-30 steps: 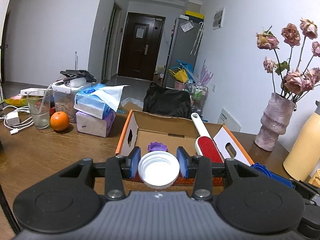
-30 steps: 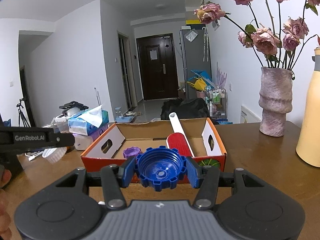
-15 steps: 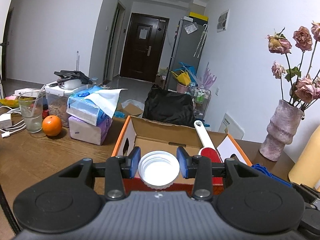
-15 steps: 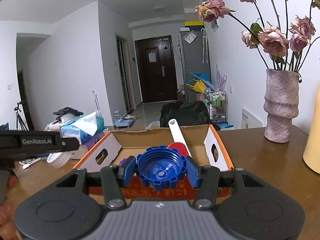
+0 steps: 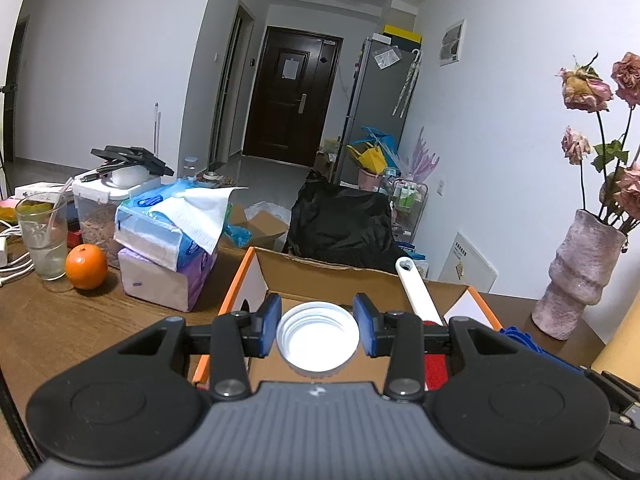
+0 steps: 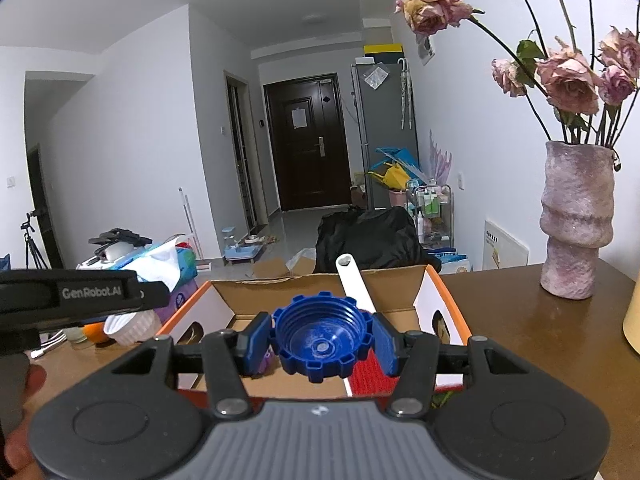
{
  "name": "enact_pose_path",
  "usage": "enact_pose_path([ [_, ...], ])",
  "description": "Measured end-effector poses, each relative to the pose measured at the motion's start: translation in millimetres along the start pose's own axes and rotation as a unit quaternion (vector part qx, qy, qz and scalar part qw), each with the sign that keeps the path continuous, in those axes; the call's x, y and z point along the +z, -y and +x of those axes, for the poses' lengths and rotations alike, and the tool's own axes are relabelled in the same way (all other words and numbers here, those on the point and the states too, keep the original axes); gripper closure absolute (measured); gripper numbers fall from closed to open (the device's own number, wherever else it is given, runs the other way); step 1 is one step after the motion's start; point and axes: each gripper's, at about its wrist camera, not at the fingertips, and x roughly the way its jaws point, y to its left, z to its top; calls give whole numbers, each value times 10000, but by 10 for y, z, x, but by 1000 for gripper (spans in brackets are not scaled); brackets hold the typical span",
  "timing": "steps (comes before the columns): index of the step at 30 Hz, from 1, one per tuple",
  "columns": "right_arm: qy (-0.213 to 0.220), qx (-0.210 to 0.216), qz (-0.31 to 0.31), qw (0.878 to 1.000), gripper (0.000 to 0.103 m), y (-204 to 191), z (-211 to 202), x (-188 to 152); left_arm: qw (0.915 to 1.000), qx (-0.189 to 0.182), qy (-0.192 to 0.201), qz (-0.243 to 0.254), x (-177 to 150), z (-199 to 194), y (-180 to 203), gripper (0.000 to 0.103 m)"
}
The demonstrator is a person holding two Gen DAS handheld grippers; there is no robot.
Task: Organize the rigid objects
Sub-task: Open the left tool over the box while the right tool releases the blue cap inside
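The round white plastic cap (image 5: 318,338) sits between the jaws of the left gripper (image 5: 318,330), its open threaded side turned toward the camera, and both blue pads pinch its rim from the two sides. I judge it is held this way because the rim is the widest firm part and the pads cannot slip off it. The round blue plastic cap with the toothed edge (image 6: 322,342) is pinched in the same manner by the right gripper (image 6: 322,340), the pads resting against its teeth. Just beyond and below both pairs of jaws stands the open cardboard box with orange outer walls (image 5: 256,276), so the caps hang above its near part, probably in order to be dropped inside. In the box, to the right of the jaws, lies a lint brush with a white handle and a red head (image 6: 354,284); its handle leans on the far wall, I think because it is too long to lie flat. A small purple piece shows under the left pad of the right gripper, too hidden to name. In the right view the left gripper enters from the left side with its white cap.
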Motion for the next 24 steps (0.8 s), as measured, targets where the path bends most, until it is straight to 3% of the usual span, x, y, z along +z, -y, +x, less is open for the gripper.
enact_pose_path([
  [24, -252, -242, -236, 9991, 50, -1, 708, 19, 9983, 286, -141, 491, 35, 678, 116, 62],
])
